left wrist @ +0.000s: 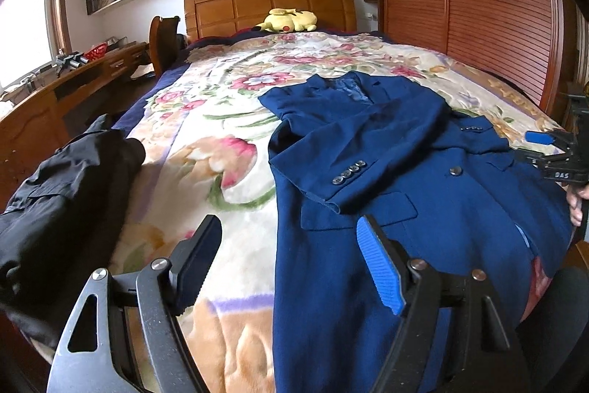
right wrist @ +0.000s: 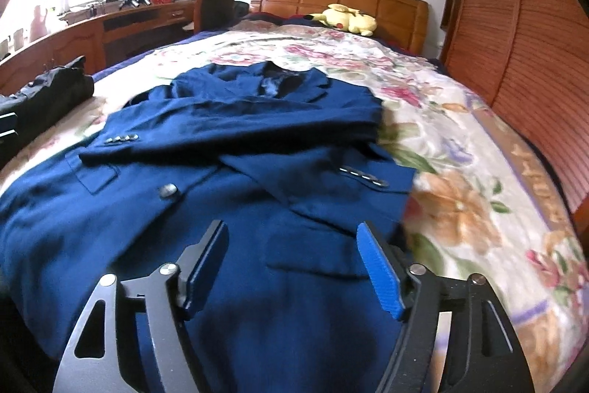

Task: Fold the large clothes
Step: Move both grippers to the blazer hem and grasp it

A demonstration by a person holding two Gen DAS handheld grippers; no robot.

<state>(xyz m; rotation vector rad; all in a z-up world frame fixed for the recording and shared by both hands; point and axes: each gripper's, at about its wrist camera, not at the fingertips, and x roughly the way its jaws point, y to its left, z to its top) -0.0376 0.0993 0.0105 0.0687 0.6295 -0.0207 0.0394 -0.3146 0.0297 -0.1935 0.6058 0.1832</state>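
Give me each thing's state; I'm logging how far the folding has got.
Blue jacket: flat on the blanket, both sleeves folded across the front.
Black garment: bunched at the bed's edge.
Left gripper: open, empty.
Right gripper: open, empty, over the jacket.
Yellow plush toy: lying by the headboard.

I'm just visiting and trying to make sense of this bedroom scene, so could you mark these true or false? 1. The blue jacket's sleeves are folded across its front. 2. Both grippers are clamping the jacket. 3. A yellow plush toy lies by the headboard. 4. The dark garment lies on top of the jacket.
1. True: both sleeves cross the blue jacket.
2. False: the left gripper and right gripper are open, holding nothing.
3. True: the yellow plush toy is there.
4. False: the dark garment lies apart, at the bed's edge.
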